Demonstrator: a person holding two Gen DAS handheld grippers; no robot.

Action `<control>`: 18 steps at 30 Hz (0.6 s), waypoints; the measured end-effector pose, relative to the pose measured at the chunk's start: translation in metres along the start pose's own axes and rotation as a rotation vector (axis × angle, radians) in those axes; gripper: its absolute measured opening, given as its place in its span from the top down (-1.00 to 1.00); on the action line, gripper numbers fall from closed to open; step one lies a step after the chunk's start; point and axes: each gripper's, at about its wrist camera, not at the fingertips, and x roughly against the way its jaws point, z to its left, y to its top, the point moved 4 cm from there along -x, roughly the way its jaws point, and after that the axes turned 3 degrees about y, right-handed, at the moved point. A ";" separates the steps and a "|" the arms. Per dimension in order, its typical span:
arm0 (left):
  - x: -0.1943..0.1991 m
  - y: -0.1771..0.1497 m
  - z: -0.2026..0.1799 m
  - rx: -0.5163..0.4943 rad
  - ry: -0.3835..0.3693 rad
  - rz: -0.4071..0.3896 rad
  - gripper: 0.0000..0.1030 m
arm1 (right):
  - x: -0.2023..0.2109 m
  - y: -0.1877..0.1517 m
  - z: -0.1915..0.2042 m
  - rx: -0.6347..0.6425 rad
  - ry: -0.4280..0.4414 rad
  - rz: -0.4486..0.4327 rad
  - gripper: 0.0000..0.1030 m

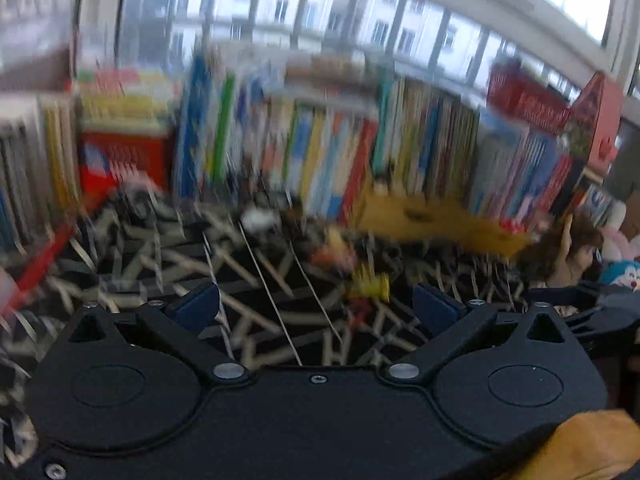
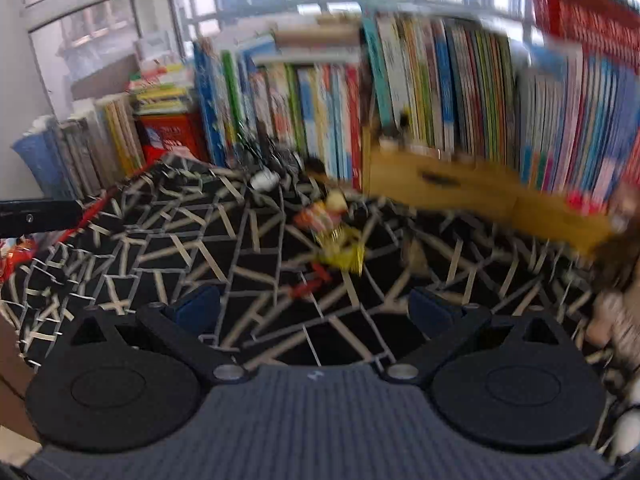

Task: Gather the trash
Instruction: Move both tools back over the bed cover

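Both views are blurred. Crumpled wrappers lie on a black cloth with pale criss-cross lines: a yellow one, an orange-red one behind it, a small red scrap in front. A white crumpled piece sits farther back. My left gripper is open with nothing between its blue pads, the wrappers just ahead to the right. My right gripper is open too, empty, with the wrappers straight ahead.
A row of upright books walls the back of the cloth-covered table. A yellow box lies before the books. Dolls and plush toys stand at the right. A red-and-white wrapper lies at the left edge.
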 end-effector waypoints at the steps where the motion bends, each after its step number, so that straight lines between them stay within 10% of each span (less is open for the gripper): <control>1: -0.011 -0.007 -0.001 -0.001 -0.006 0.018 -0.99 | -0.009 -0.009 -0.004 -0.018 -0.018 0.004 -1.00; 7: -0.082 -0.024 -0.033 -0.139 -0.031 0.036 -0.99 | -0.056 -0.033 -0.047 -0.220 -0.064 -0.055 -1.00; 18: -0.218 -0.062 -0.082 -0.434 -0.094 0.149 -0.50 | -0.156 -0.004 -0.123 -0.076 -0.199 -0.056 -0.84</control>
